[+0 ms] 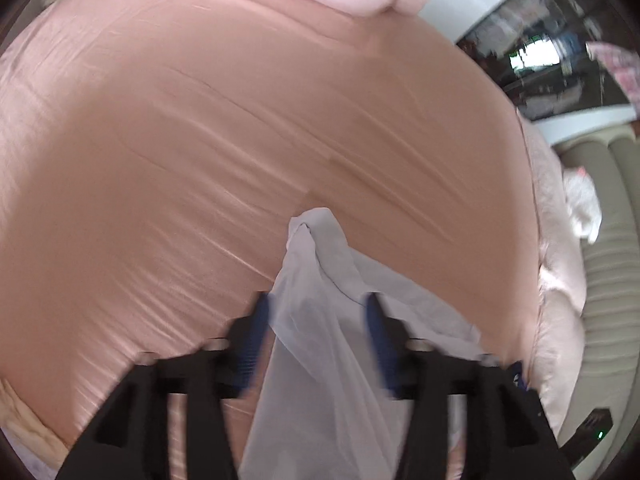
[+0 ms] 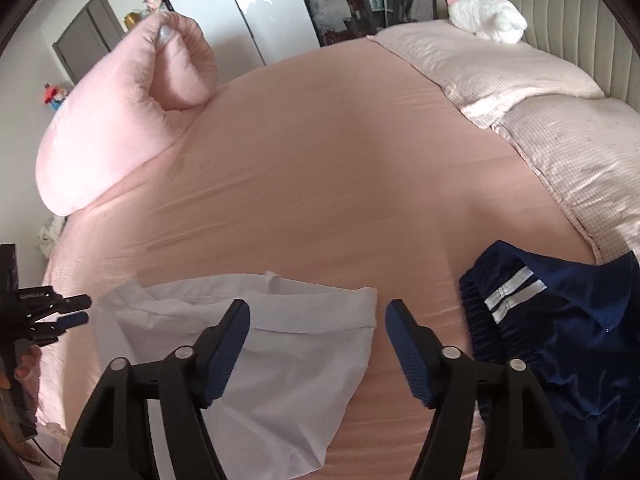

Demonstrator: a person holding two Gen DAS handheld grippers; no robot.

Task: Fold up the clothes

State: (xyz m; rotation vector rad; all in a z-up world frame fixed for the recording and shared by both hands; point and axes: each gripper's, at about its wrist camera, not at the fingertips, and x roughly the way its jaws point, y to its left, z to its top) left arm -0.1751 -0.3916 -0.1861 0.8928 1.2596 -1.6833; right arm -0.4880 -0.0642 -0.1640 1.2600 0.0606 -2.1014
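Bedsheet (image 2: 320, 160) middle open; rolled pink duvet (image 2: 120, 120) left, pillows (image 2: 540, 112) right, navy shorts (image 2: 560, 340) near-right.

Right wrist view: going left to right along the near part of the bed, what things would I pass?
Other claw at the left edge → white garment lying crumpled on the pink sheet → bare strip of sheet → navy shorts with white stripes.

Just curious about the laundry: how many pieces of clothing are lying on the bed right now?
2. A white garment lies crumpled near the front edge of the bed, beneath the tongs. A navy garment with white stripes lies to its right. More may be hidden outside the views.
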